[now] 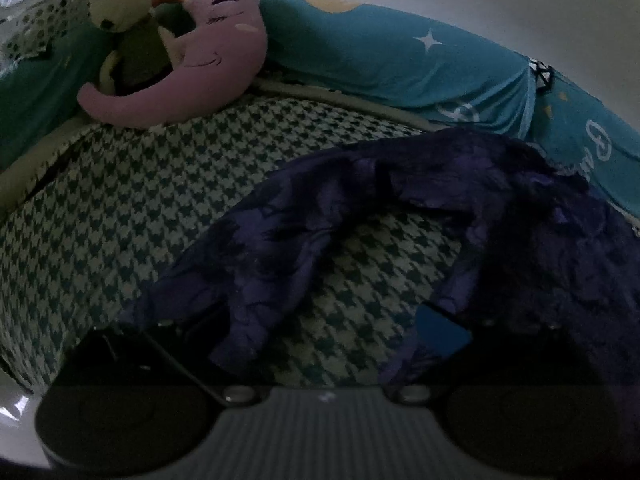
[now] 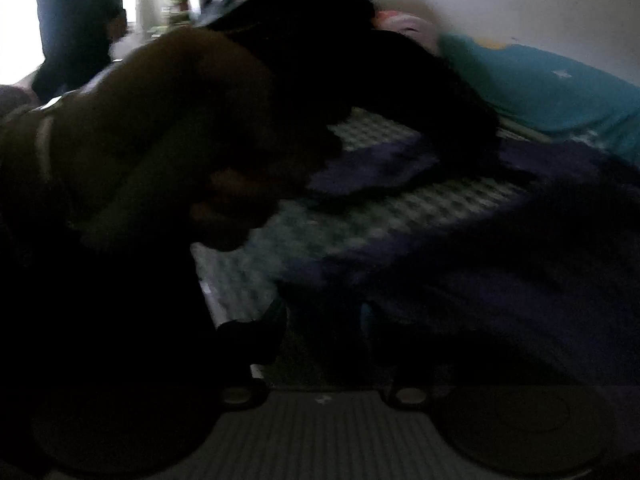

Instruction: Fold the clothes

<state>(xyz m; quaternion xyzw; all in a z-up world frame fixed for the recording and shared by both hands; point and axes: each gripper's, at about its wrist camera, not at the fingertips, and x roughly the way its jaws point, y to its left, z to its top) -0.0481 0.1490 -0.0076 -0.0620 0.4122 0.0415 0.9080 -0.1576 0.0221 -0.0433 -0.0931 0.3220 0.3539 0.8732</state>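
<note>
Nearest me, the left gripper [image 1: 296, 336] has its fingers spread wide. A loose strip of the purple garment [image 1: 360, 200] hangs between them, but neither pad presses on it. The right gripper [image 2: 312, 332] sits in a dark, smeared view. Its fingers also look parted, and I can make out nothing clamped between them.

The one garment lies crumpled on the houndstooth bedspread [image 1: 140, 220], just beyond both tools and bunched toward the right. I judge this as the laying-out step, with no clean fold made yet. The next move calls for each gripper to pinch an edge or corner and pull the cloth flat.

A hand [image 2: 180, 120] holding the left tool crosses the right view. Farther off lie two soft toys, a pink moon [image 1: 224, 60] and a pale bear [image 1: 116, 4], beside the teal bedding [image 1: 400, 56] along the wall.
</note>
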